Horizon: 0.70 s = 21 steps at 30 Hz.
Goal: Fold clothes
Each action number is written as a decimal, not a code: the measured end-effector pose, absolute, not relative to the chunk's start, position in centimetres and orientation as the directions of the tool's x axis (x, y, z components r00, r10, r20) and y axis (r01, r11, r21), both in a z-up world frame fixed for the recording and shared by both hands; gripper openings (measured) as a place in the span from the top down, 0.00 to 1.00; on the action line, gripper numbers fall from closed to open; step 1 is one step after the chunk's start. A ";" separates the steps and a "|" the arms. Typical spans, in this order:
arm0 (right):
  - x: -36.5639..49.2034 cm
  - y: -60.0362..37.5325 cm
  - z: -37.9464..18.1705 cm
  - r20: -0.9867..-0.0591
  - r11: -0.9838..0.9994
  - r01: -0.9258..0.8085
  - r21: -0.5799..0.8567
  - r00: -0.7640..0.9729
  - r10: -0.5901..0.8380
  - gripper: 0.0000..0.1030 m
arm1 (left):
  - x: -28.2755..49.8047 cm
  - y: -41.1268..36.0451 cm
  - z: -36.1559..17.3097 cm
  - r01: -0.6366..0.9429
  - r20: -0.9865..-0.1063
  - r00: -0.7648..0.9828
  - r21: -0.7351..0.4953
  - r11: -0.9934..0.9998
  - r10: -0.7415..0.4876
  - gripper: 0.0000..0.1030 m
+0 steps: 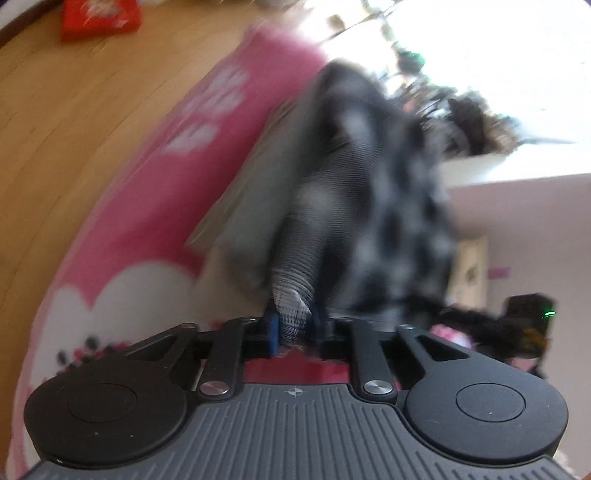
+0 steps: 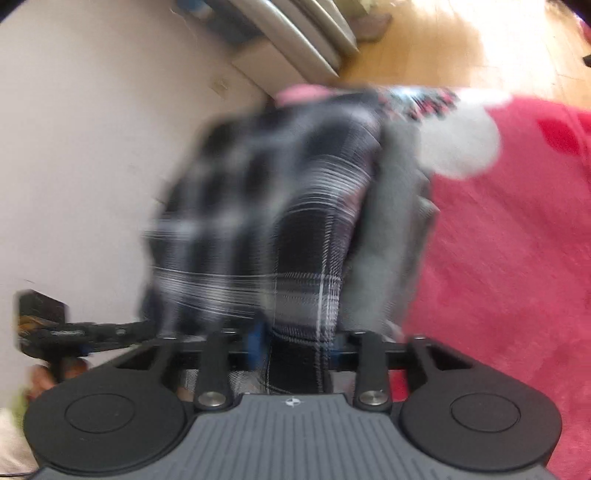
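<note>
A black, grey and white plaid garment (image 1: 376,192) hangs lifted between both grippers, blurred by motion. In the left wrist view my left gripper (image 1: 291,323) is shut on a bunched edge of it, the cloth pinched between the blue pads. The right wrist view shows the same plaid garment (image 2: 280,206) rising from my right gripper (image 2: 295,343), which is shut on a wide fold of it. A grey layer of cloth (image 2: 391,221) lies beside the plaid on its right. My other gripper (image 2: 66,332) shows at the left edge of the right wrist view.
Under the clothes lies a pink fleece blanket (image 1: 140,229) with white shapes, also (image 2: 509,258). Beyond it is wooden floor (image 1: 74,122) with a red box (image 1: 99,16). A pale wall (image 2: 92,147) and a bright window (image 1: 498,55) stand behind.
</note>
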State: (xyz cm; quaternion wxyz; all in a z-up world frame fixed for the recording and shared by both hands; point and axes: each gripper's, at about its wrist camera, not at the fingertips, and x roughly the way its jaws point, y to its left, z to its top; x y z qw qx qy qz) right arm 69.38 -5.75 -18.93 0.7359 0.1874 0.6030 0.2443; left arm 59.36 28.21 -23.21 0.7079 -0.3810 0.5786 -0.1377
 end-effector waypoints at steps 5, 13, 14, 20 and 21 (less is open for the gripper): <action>67.7 -7.7 -17.0 -0.781 0.821 -0.053 0.569 0.277 0.559 0.43 | 58.4 30.0 -21.4 -0.269 -0.734 0.383 -0.670 0.692 -0.561 0.56; 63.8 -2.7 -8.9 -0.641 0.899 -0.353 0.259 0.633 0.434 0.64 | 56.0 23.5 -14.2 0.070 -0.678 0.624 -0.448 0.891 -0.389 0.56; 63.7 -1.6 -9.8 -0.643 0.897 -0.373 0.235 0.632 0.431 0.65 | 56.1 21.7 -14.6 0.115 -0.676 0.620 -0.424 0.898 -0.398 0.56; 64.3 1.4 -17.6 -0.804 0.928 -0.367 0.062 0.533 0.264 0.67 | 56.8 16.7 -21.7 0.067 -0.821 0.518 -0.240 0.968 -0.239 0.56; 64.4 1.7 -16.6 -0.799 0.929 -0.364 0.066 0.539 0.268 0.67 | 56.6 16.7 -22.0 0.048 -0.826 0.514 -0.243 0.969 -0.232 0.54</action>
